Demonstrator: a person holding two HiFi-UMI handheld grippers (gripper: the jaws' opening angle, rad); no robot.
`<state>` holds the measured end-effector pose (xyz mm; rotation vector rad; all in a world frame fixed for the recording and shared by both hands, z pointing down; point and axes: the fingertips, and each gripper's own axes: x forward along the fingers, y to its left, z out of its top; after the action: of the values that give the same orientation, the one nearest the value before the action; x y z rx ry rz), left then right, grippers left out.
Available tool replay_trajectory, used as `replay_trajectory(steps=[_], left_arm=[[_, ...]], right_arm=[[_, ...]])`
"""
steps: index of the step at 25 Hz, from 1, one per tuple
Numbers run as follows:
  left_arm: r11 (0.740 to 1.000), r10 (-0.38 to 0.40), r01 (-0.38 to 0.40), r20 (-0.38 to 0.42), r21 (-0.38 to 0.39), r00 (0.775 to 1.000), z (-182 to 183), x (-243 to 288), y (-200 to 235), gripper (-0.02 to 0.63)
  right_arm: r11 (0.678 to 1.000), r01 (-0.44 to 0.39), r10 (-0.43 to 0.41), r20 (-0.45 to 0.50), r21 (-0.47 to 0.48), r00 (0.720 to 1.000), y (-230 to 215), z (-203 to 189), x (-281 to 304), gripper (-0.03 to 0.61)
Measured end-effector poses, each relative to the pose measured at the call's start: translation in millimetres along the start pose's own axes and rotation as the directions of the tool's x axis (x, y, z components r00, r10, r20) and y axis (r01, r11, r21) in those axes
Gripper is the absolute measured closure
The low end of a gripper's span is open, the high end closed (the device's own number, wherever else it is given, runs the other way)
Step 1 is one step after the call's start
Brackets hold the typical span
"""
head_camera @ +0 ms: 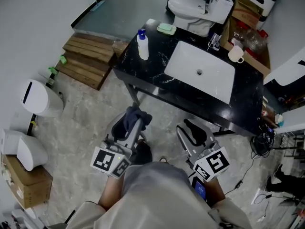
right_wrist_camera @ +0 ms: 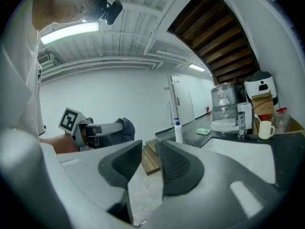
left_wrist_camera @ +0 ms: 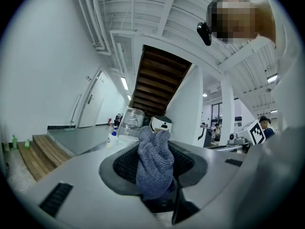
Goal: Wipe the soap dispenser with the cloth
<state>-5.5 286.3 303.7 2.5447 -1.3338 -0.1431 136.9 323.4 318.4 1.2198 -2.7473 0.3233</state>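
Facing the black marbled counter (head_camera: 138,73) and white soap dispenser (head_camera: 142,45).
My left gripper (left_wrist_camera: 155,162) pinches nubbly grey cloth (left_wrist_camera: 153,171); right gripper (right_wrist_camera: 150,152) narrowly apart, empty.

Straight ahead of the right gripper (head_camera: 194,130) stands the black marble-look counter (head_camera: 138,71), with a white rectangular sink basin (head_camera: 200,75) sunk into it. Beyond the basin, off to that gripper's right, a white ceramic mug (head_camera: 235,54); further left, a pale green soap dish (head_camera: 167,28). Behind them, a white toilet (head_camera: 190,7). Left of the left gripper (head_camera: 135,123), slatted wooden steps (head_camera: 88,58) and a white domed bin (head_camera: 37,98).
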Motion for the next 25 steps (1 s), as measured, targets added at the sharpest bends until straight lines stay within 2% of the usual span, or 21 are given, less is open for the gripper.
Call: replay_trajectory(steps=[5,12,17,25], left_arm=[[1.0,-0.013,0.013,0.008,-0.013,1.0,17.2,14.6,44.4,0.465],[0.998,-0.061,0.061,0.035,-0.023,0.998,39.9,29.0,103.0,0.466],[0.995,-0.085,0.087,0.05,-0.038,0.995,43.0,32.7,123.4,0.466],[0.991,-0.087,0.09,0.036,-0.101,0.996,33.4,41.8,147.7,0.466]], right_arm=[[0.999,0.037,-0.037,0.005,-0.002,0.999,-9.1,20.8,51.2,0.428],[0.997,0.065,-0.065,0.004,-0.044,0.998,-4.2,42.6,122.8,0.411],[0.993,0.087,-0.088,-0.008,-0.077,0.996,5.4,49.2,155.8,0.39],[0.993,0.095,-0.099,-0.056,-0.072,0.993,2.6,43.1,189.3,0.39]])
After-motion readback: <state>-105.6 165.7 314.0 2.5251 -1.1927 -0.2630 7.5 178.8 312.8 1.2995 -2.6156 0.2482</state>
